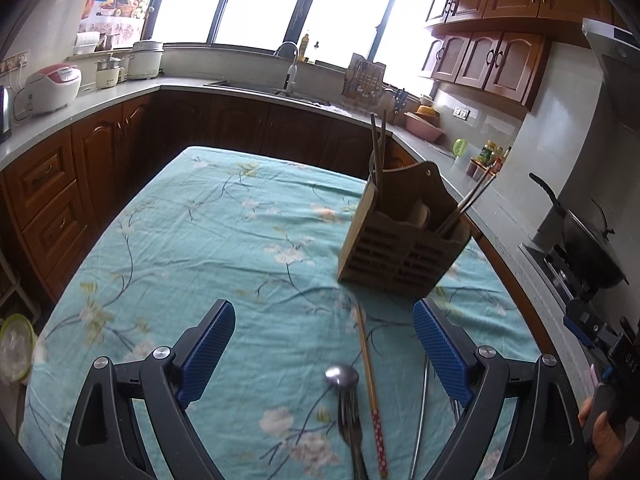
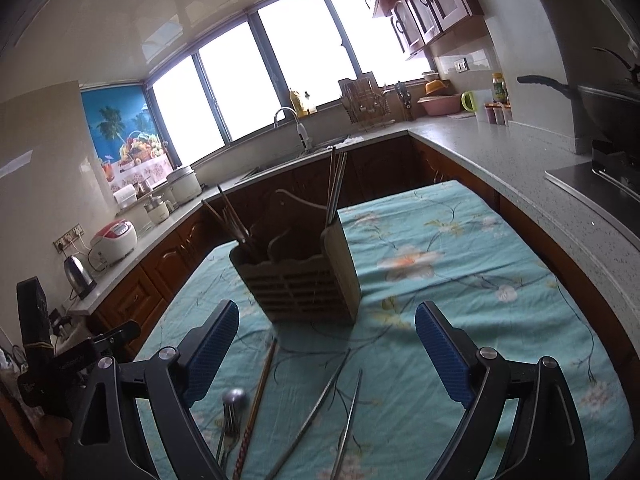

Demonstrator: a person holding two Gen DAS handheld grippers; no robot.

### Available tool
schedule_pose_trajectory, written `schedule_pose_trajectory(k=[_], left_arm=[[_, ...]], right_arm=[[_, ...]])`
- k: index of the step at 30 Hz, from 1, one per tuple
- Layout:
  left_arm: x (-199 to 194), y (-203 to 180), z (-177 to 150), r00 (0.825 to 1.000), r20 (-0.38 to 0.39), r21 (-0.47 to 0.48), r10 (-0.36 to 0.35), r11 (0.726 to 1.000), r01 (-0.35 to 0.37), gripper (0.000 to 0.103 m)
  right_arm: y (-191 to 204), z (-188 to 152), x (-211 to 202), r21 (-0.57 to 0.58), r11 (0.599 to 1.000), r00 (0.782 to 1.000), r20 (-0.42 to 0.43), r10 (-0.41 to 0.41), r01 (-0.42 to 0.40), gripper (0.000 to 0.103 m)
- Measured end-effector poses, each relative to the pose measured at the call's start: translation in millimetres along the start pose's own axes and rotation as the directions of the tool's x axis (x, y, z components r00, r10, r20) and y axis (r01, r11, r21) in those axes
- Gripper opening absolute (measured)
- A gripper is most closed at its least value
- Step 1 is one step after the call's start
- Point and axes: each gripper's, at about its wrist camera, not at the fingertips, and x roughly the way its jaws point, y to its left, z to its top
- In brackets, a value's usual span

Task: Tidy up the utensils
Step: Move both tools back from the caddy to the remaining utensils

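A wooden utensil holder (image 1: 400,240) stands on the floral teal tablecloth (image 1: 200,240), with chopsticks in its left and right compartments; it also shows in the right wrist view (image 2: 304,276). Loose on the cloth lie a metal spoon (image 1: 342,376), a fork (image 1: 352,428), a wooden chopstick with a red dotted end (image 1: 370,380) and metal chopsticks (image 1: 422,412). My left gripper (image 1: 324,348) is open above them. My right gripper (image 2: 326,350) is open, with the spoon (image 2: 234,398), wooden chopstick (image 2: 260,392) and metal chopsticks (image 2: 320,400) below it.
Kitchen counters wrap around the table: a rice cooker (image 1: 52,88) and kettle at left, a sink with a faucet (image 1: 290,64) at the back, a dish rack (image 1: 366,80), and a wok on the stove (image 1: 588,244) at right. The right gripper's body shows in the left wrist view (image 1: 600,332).
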Motion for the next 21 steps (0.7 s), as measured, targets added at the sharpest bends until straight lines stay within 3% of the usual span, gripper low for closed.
schedule_pose_trajectory(k=[8,21], left_arm=[[-9.4,-3.7,-10.3,0.999,-0.027,0.022,0.026,0.999,-0.025,0.091],[11.3,-13.4,-13.4,0.993,-0.1,0.073,0.064,0.996,-0.057,0.091]], right_arm=[[-0.2,-25.7,-6.9,-0.001,1.0,0.999,-0.045,-0.008,0.008,0.092],[-0.3,-53.3,13.6,-0.034,0.999,0.99,-0.139,-0.033,0.028,0.091]])
